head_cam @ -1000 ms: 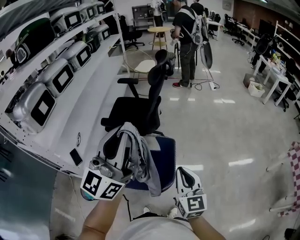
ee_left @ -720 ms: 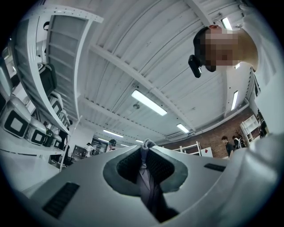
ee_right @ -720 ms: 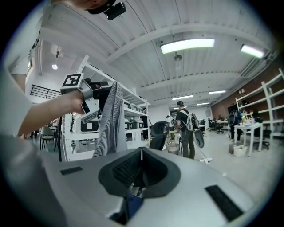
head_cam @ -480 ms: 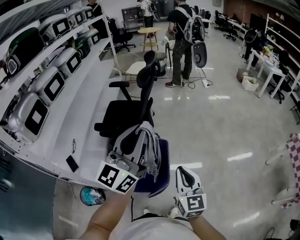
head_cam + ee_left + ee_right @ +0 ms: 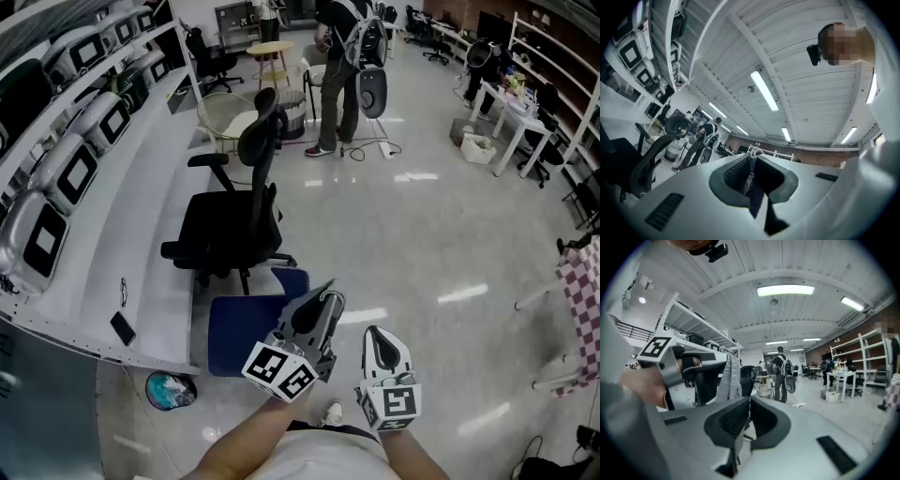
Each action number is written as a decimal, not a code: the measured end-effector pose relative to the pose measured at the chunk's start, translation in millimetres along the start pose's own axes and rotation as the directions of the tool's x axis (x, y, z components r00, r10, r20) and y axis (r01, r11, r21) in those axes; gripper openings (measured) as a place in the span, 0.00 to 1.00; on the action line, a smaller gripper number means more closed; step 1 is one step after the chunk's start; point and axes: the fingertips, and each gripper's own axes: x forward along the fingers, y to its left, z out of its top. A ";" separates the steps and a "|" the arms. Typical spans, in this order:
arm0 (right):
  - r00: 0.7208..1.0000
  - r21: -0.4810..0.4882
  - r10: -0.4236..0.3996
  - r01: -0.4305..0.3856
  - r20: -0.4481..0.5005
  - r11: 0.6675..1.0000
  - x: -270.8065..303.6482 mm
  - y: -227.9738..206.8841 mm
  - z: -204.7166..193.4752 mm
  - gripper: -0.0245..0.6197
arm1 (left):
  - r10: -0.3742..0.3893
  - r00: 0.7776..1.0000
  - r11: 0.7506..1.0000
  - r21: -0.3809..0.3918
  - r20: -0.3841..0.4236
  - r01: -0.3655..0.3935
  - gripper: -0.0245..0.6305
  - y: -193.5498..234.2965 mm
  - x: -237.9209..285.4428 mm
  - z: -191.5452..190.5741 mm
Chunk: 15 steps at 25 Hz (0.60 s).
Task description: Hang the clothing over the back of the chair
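Observation:
The black office chair (image 5: 234, 220) stands by the white bench, its high back and headrest (image 5: 261, 127) turned towards me. My left gripper (image 5: 328, 298) is low in the head view, just right of a blue seat (image 5: 246, 328) and short of the chair. It is shut on a grey garment (image 5: 729, 376), which hangs from its jaws in the right gripper view. A pinch of that cloth (image 5: 751, 165) shows between the pads in the left gripper view. My right gripper (image 5: 377, 335) sits beside it, shut with nothing in it (image 5: 749, 401).
A long white bench (image 5: 141, 253) with grey machines (image 5: 42, 234) and a phone (image 5: 123, 328) runs along the left. A person with a backpack (image 5: 342, 42) stands beyond the chair near a round stool (image 5: 267, 52). White tables (image 5: 511, 103) and a checked cloth (image 5: 581, 281) are on the right.
My left gripper has dropped and swung right with the garment, which no longer shows draped over it in the head view. The chair now lies farther ahead and to the left.

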 end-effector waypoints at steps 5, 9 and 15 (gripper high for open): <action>0.998 0.011 -0.059 0.060 -0.013 0.998 -15.3 -37.6 -1.6 0.06 | -0.018 0.993 1.000 -0.015 -0.115 0.017 0.08 -17.1 7.9 -69.2; 0.998 0.008 -0.068 0.068 -0.009 0.998 -20.5 -55.0 -1.0 0.06 | -0.044 0.982 0.999 -0.028 -0.185 0.039 0.08 -31.9 13.2 -110.3; 0.998 0.001 -0.061 0.061 -0.004 0.998 -24.1 -76.1 -4.5 0.06 | -0.052 0.969 0.999 -0.016 -0.240 0.049 0.08 -47.7 16.3 -151.5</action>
